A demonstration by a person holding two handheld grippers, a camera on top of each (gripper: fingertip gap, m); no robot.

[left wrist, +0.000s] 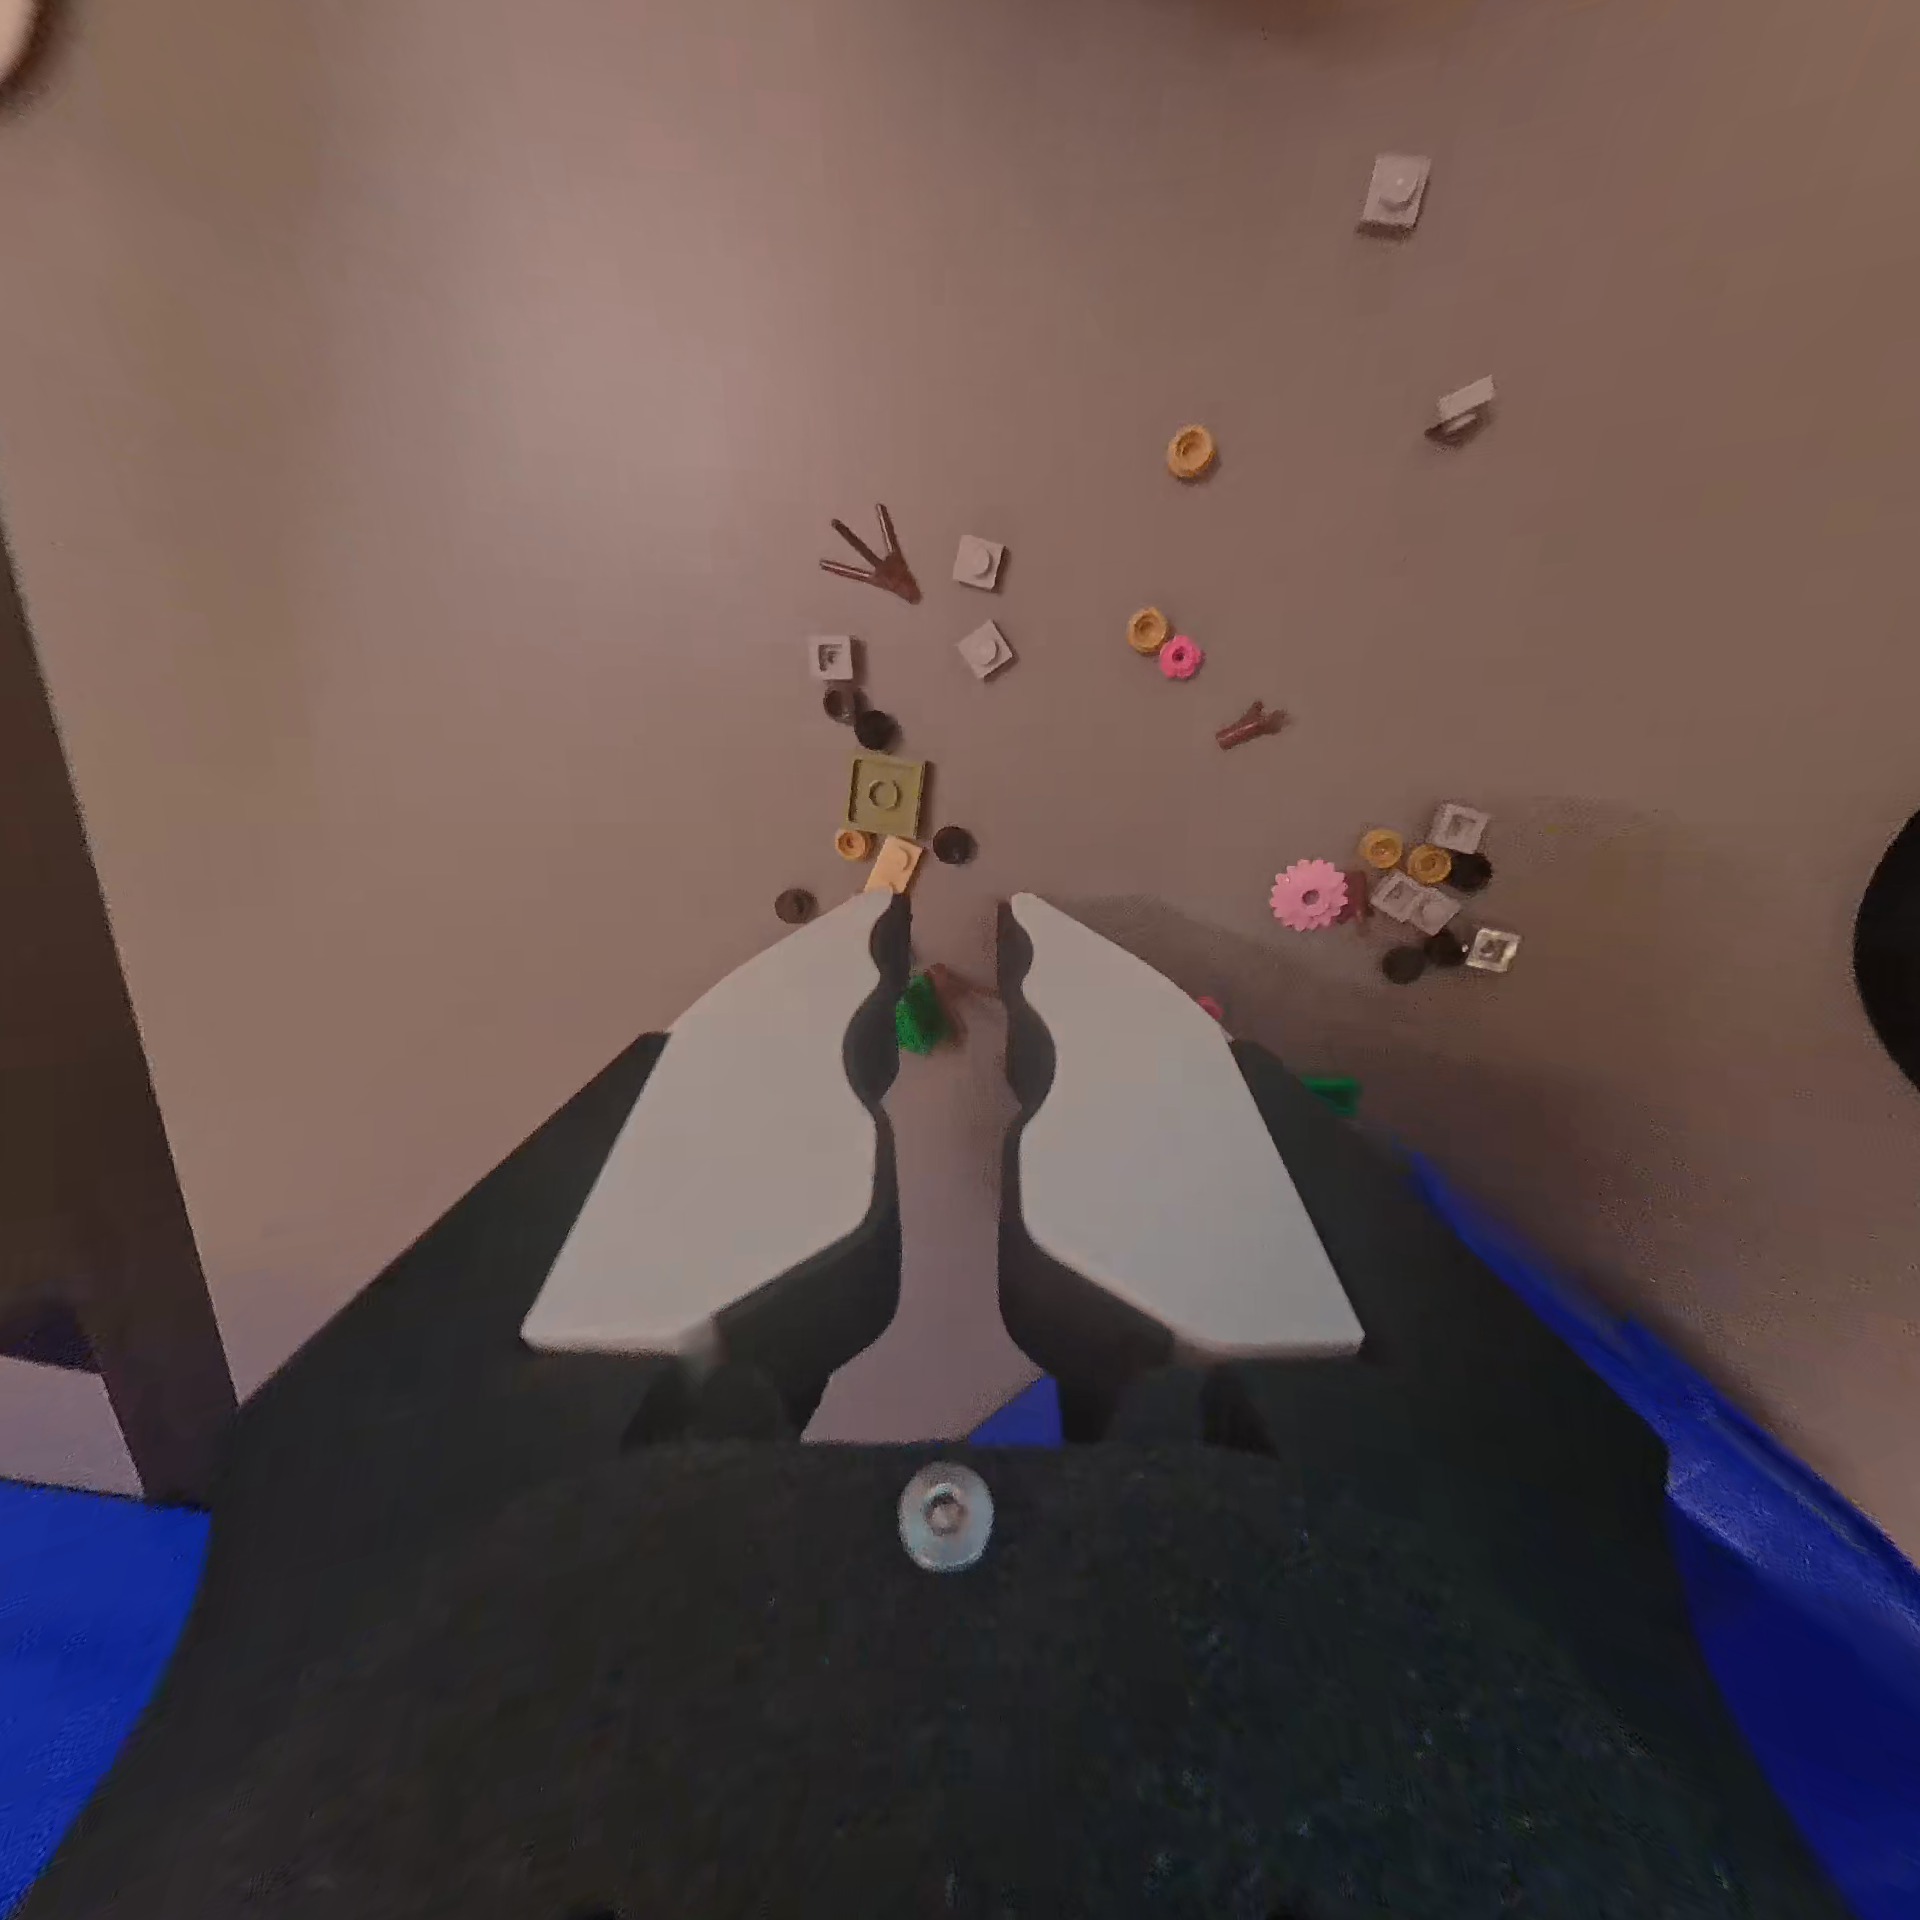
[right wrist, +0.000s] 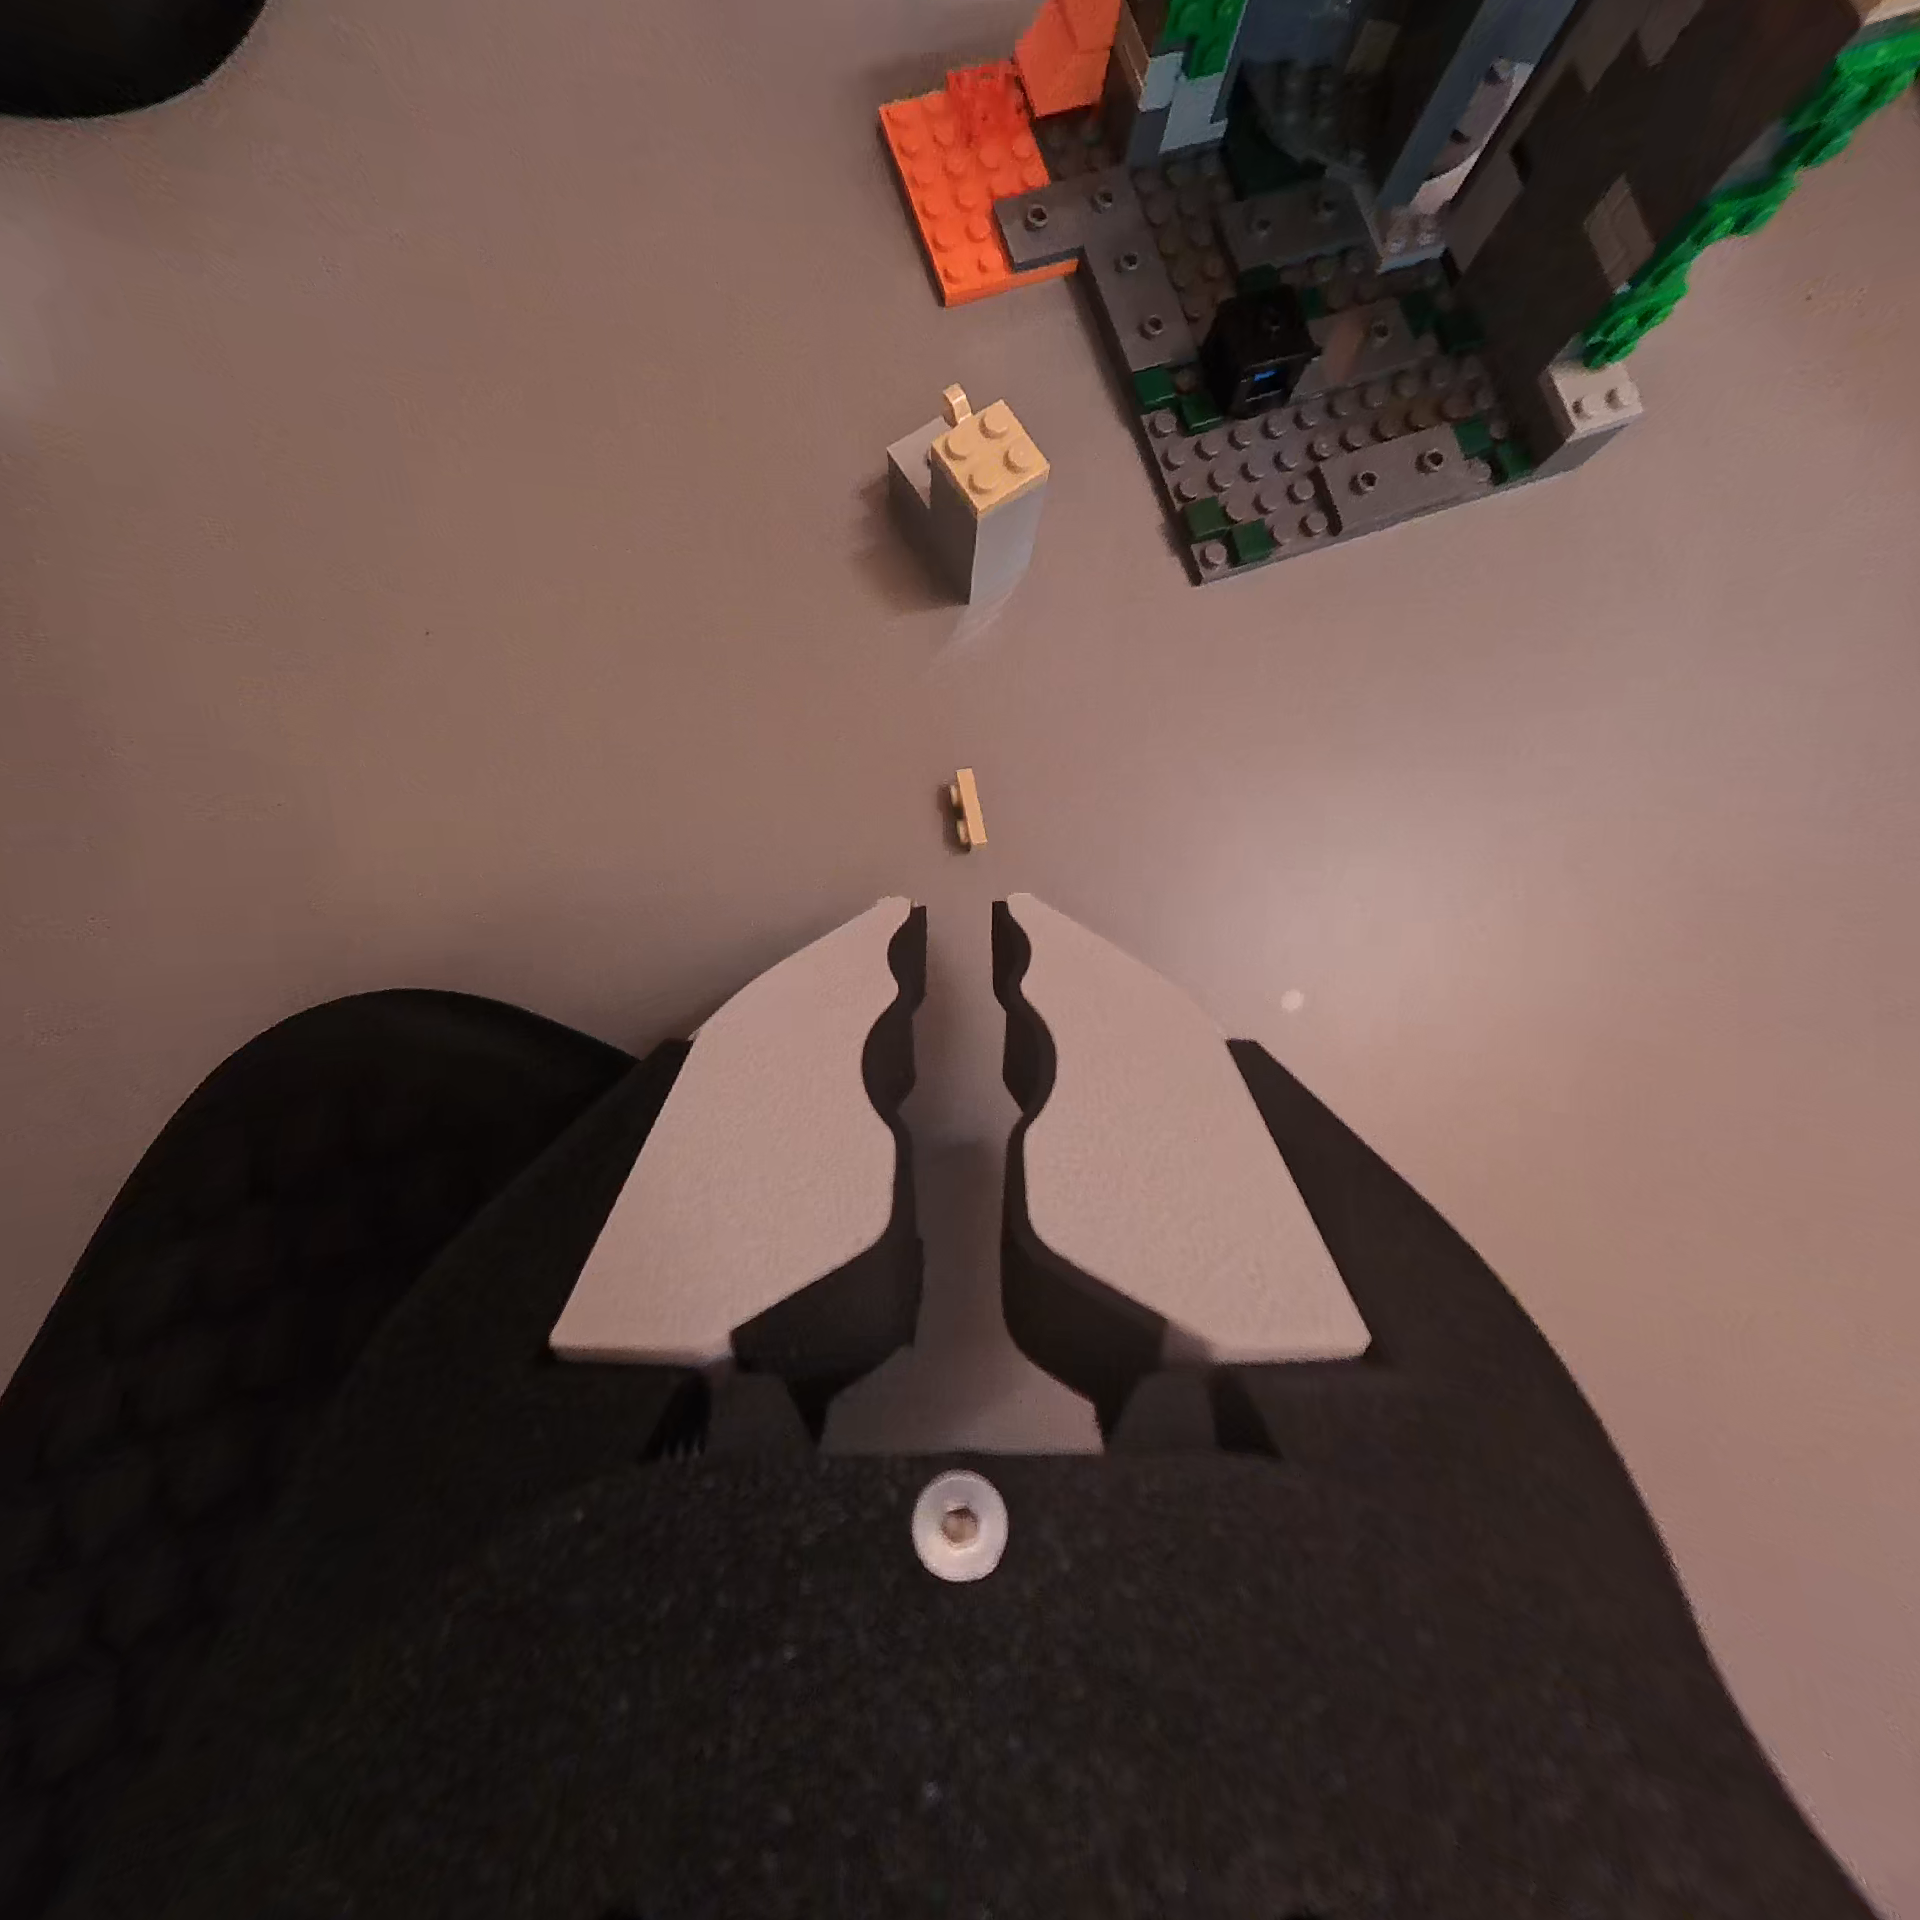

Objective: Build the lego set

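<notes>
In the left wrist view my left gripper [left wrist: 953, 906] hangs over a grey table [left wrist: 468, 520], its jaws a little apart with nothing between the pads. Below the gap a green leafy piece [left wrist: 920, 1018] and a brown twig piece [left wrist: 961, 987] lie on the table. A small tan plate [left wrist: 896, 864] and an olive square plate [left wrist: 885, 796] lie just beyond the left fingertip. In the right wrist view my right gripper [right wrist: 958, 906] is narrowly open and empty. A small tan plate [right wrist: 966, 812] stands on its edge just ahead of its tips.
Loose pieces are scattered ahead of the left gripper: grey tiles [left wrist: 977, 561], gold round studs [left wrist: 1191, 453], a pink flower [left wrist: 1307, 894], dark round studs. Ahead of the right gripper stand a small grey-and-tan block [right wrist: 977, 488], a large brick build [right wrist: 1351, 416] and an orange plate [right wrist: 966, 187]. My right fingertips sit around 35 cm from my left ones. The left tips stand about 4 cm off the brown twig piece [left wrist: 961, 987].
</notes>
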